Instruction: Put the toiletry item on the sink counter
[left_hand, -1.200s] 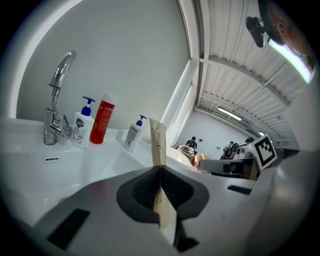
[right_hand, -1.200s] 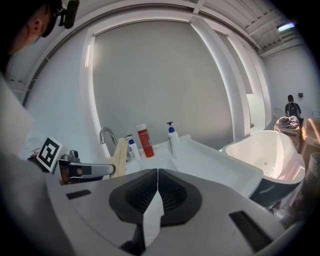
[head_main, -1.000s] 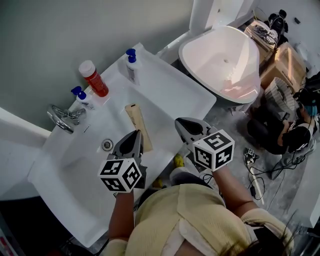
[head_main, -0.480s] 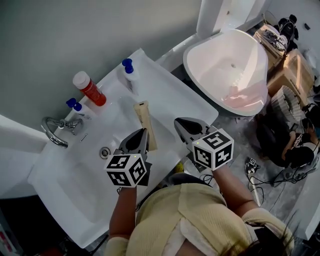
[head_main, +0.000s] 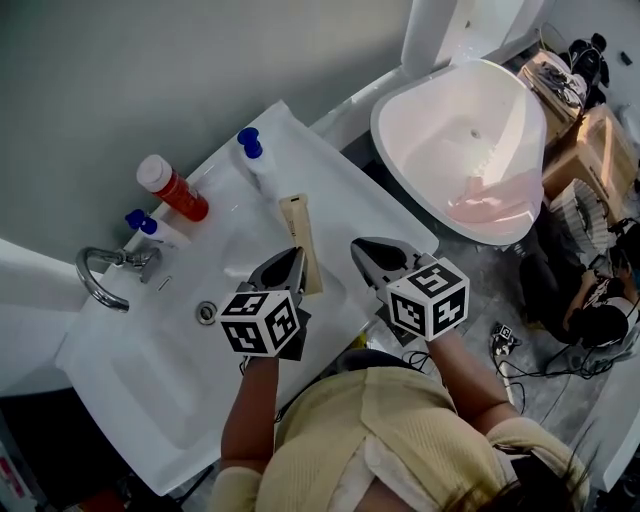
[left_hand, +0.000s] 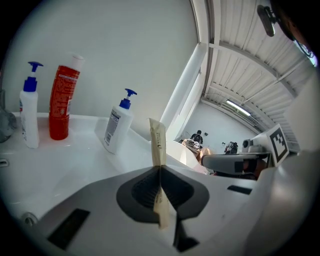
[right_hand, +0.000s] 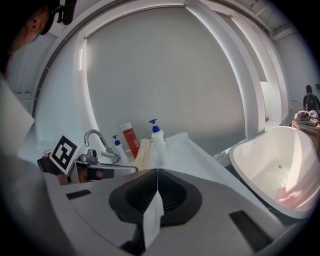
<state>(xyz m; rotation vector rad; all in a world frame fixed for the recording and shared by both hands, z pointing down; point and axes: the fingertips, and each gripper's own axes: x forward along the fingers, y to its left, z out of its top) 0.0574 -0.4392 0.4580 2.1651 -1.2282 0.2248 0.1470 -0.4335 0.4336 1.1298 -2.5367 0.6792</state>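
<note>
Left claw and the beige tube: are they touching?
Touching. The left gripper view shows the left claw shut on the beige tube.

Head cam sits above the person, aimed steeply down: it gets the whole counter (head_main: 370, 200), left claw (head_main: 290, 262), right claw (head_main: 365, 250), plus the tub (head_main: 470, 130) on the right. Left claw cam rides low behind its jaws, facing the wall, close over the counter. Right claw cam looks across the counter toward the faucet (right_hand: 97, 142). All three share the red bottle (head_main: 175, 190) and the tube (head_main: 300, 235).

A bathroom: a white sink (head_main: 120, 400) with a faucet (head_main: 95, 272), pump bottles (head_main: 258, 165) on its counter, a bathtub (head_main: 450, 110) beside.
</note>
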